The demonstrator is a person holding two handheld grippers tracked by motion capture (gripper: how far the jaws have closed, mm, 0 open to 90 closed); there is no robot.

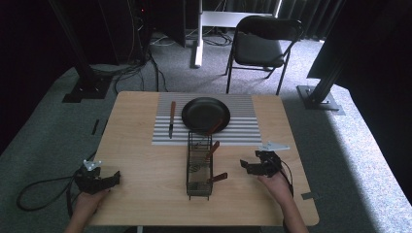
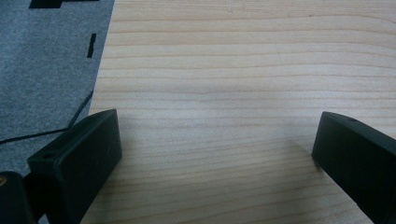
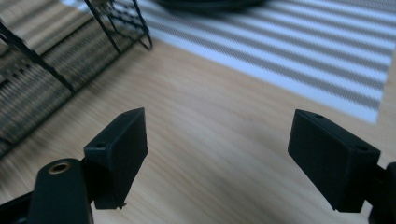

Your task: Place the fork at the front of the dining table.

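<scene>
Evidently, both the left gripper point(image 1: 112, 178) and the right gripper point(image 1: 245, 165) are held with jaws spread wide over the bare wooden table point(image 1: 145, 165), nothing gripped, while a black wire basket point(image 1: 199, 165) is seen between them.

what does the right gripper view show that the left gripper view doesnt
Right gripper view alone: a corner of the black wire rack, the striped placemat and, at the top edge, the rim of the dark plate.

Left gripper view alone: the table's left edge, with grey carpet and a black cable beyond it.

Both: a pair of black jaws standing wide apart, left gripper and right gripper, with nothing between them but bare wooden table.
</scene>
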